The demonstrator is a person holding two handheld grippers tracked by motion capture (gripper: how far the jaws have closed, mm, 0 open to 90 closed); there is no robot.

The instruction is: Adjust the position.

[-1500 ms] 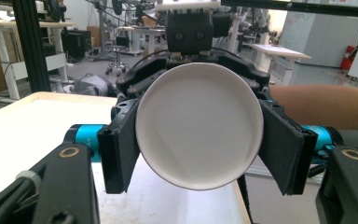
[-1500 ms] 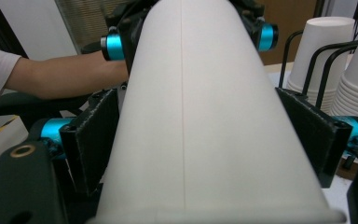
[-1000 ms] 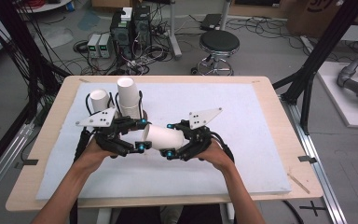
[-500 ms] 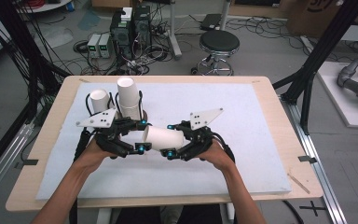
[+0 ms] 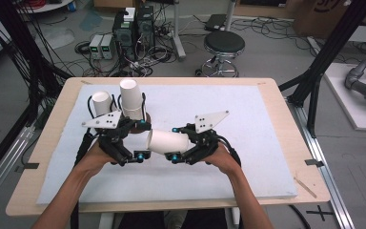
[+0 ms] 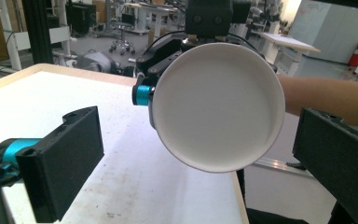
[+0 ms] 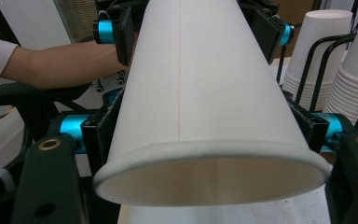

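A white tapered paper cup (image 5: pixel 167 142) lies level, clamped at its rim end between the right gripper (image 5: pixel 177 144) jaws. The left gripper (image 5: pixel 142 140) jaws have just opened and stand wide of its base: handover done, placing it remains, I judge.

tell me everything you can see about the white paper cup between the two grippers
The paper cup is plain white, tapered, with a rolled rim and a faint seam along its side. It lies on its side above the white mat, its closed base facing the left gripper. The right gripper clamps it near the rim, a pad on each side of the wall. The left gripper's jaws have just been opening and stand apart on either side of the base, not pressing it. It looks empty and undented.
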